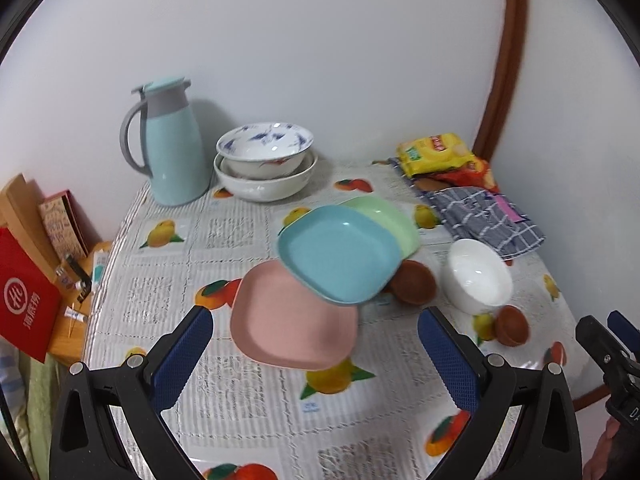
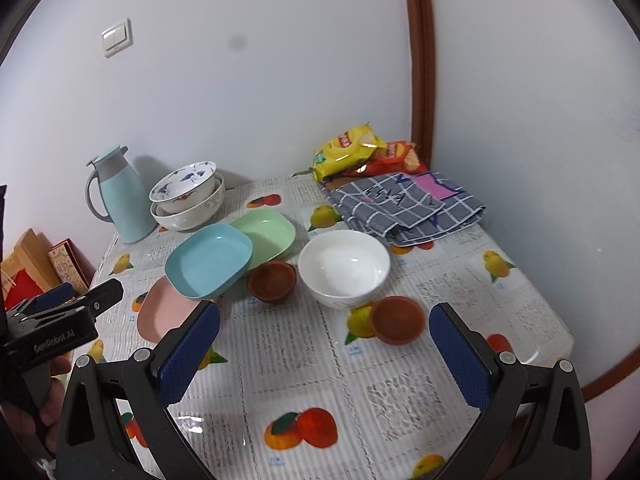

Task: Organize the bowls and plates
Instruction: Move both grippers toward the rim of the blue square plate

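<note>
Three square plates overlap mid-table: a pink plate nearest, a blue plate on it, a green plate behind. A white bowl sits to their right, with two small brown bowls, one beside the plates, one nearer. Two stacked patterned bowls stand at the back. My left gripper is open, empty, just before the pink plate. My right gripper is open, empty, near the closer brown bowl.
A light blue thermos jug stands at the back left. Snack bags and a checked cloth lie at the back right. Boxes stand left of the table. The fruit-patterned tablecloth covers the table.
</note>
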A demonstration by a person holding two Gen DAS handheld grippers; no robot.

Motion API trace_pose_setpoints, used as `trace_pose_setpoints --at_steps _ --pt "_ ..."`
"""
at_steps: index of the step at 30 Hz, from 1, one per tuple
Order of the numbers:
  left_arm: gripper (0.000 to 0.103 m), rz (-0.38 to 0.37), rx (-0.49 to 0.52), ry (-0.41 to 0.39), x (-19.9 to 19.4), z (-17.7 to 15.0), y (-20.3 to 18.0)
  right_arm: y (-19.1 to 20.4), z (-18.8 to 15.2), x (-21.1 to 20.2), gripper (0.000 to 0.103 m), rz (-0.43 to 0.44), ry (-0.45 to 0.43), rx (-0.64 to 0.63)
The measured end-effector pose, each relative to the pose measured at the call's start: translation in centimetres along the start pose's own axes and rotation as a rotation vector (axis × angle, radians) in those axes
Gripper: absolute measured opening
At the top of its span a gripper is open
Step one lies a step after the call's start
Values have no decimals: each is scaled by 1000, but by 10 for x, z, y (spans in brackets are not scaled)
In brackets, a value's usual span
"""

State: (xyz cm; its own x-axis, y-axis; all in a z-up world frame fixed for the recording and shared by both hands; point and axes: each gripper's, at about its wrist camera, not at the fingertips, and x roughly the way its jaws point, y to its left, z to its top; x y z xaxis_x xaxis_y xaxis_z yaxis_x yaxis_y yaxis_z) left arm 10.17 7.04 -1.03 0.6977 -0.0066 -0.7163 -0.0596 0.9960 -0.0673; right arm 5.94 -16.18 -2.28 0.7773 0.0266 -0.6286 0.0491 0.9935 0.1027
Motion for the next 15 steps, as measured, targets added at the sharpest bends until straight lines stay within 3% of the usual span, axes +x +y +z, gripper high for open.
trace_pose_setpoints --at_steps 7,15 --pt "103 10 -35 57 38 7 18 10 7 43 101 13 41 6" --pt "103 36 -41 105 78 19 29 24 21 74 95 -20 25 -50"
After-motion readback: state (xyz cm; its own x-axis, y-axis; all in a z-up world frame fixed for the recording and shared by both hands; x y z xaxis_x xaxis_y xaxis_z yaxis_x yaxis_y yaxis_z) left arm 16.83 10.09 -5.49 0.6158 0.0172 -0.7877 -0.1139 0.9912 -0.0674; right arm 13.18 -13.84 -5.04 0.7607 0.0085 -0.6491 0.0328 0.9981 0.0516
